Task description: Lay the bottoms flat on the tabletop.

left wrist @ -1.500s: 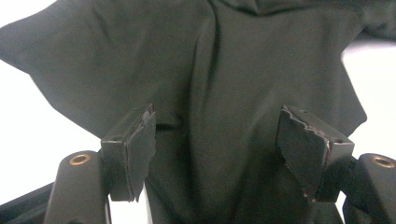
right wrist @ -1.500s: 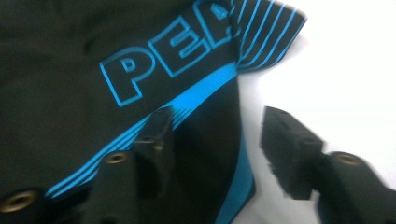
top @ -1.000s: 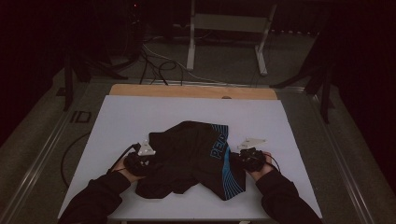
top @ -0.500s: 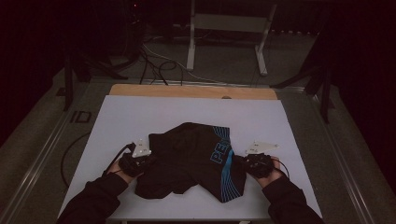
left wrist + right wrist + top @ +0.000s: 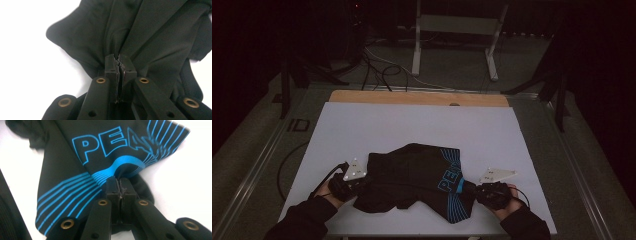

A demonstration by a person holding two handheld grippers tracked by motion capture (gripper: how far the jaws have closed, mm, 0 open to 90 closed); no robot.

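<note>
Left gripper (image 5: 362, 181) and right gripper (image 5: 473, 189): each clamped tight on an opposite edge of a black T-shirt (image 5: 412, 180) with blue lettering and stripes, the fabric bunched between the pads. T-shirt lay crumpled on the near half of the white tabletop (image 5: 412, 125), between the two hands. Beyond: wooden table edge (image 5: 412, 97), cables on the floor (image 5: 377, 65)

Both forearms wore dark long sleeves (image 5: 304, 220). The left gripper (image 5: 120, 65) and right gripper (image 5: 120, 185) each had matte black jaws studded with brass-ringed rivets. Beside the white table (image 5: 412, 125), each body carried a pale grey three-cornered plate (image 5: 355, 170) and trailed a thin black cable (image 5: 327, 176).
</note>
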